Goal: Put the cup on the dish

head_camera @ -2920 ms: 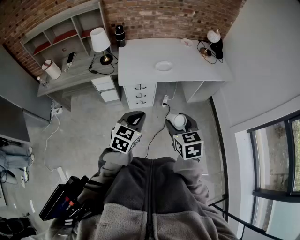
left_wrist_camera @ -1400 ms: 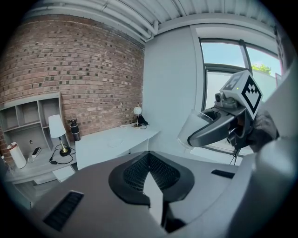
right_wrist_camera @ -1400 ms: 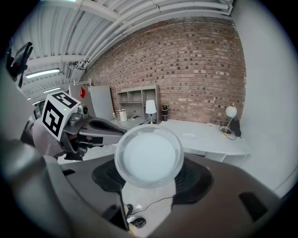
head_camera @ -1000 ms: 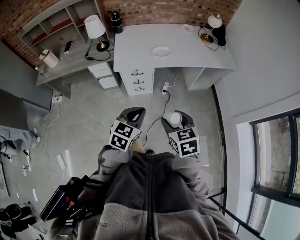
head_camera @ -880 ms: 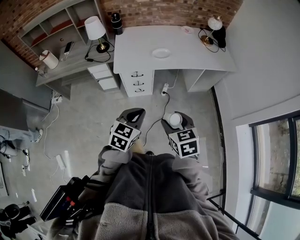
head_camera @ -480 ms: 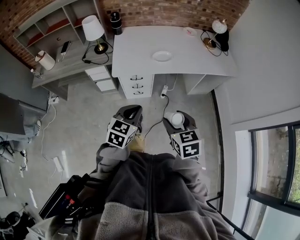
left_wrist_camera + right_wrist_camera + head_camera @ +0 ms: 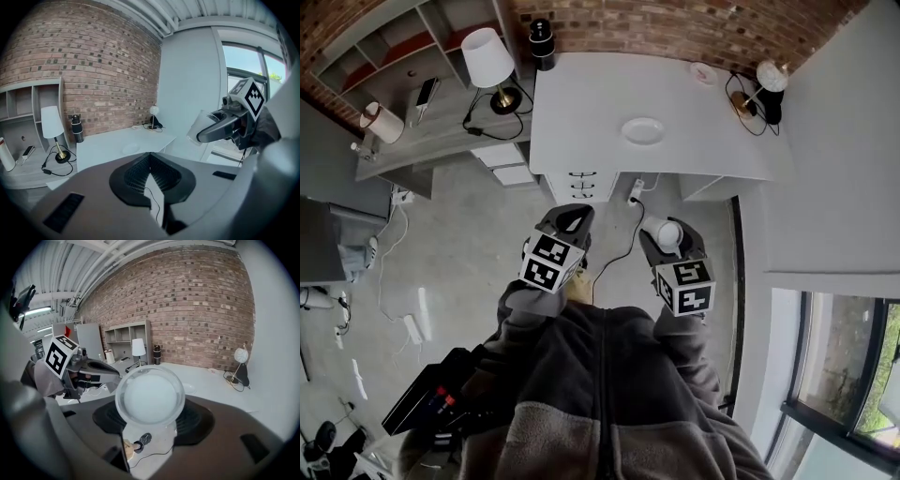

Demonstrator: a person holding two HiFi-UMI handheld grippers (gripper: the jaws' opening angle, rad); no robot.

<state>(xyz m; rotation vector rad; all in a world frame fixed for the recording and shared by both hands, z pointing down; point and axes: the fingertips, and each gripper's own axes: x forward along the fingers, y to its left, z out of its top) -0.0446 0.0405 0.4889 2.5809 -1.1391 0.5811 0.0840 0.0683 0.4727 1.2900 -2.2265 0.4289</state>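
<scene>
Since the earlier frames the white worktop [image 7: 581,103] has drawn nearer and fills more of the head view, a sign that the person has stepped toward it, while both tongs have kept their station in front of the waist. Right tongs [image 7: 667,228]: jaws spread wide and pressed on either side of the translucent cup [image 7: 150,395], which is carried over the floor [image 7: 469,244], well short of the worktop's near edge. The cup lies along the jaws with one round end turned back toward the right gripper view; which end cannot be told. Such a grip across the cup's wall holds it firmly for carrying, though the cup will probably have to be tipped upright before release. Left tongs [image 7: 566,217]: jaws drawn together at the tips with nothing between them, held level beside the right as an idle partner, apparently kept clear of the load. Dish [image 7: 643,130]: a small white plate, bare, near the middle of the worktop, well apart from the cup and slightly left of the right tongs' line. Both forearms are bent at the elbow and tucked close to the body, the tongs pointing forward toward the worktop. Judged stage: transport, with the reach over the near edge and the set-down on the dish not yet begun.
</scene>
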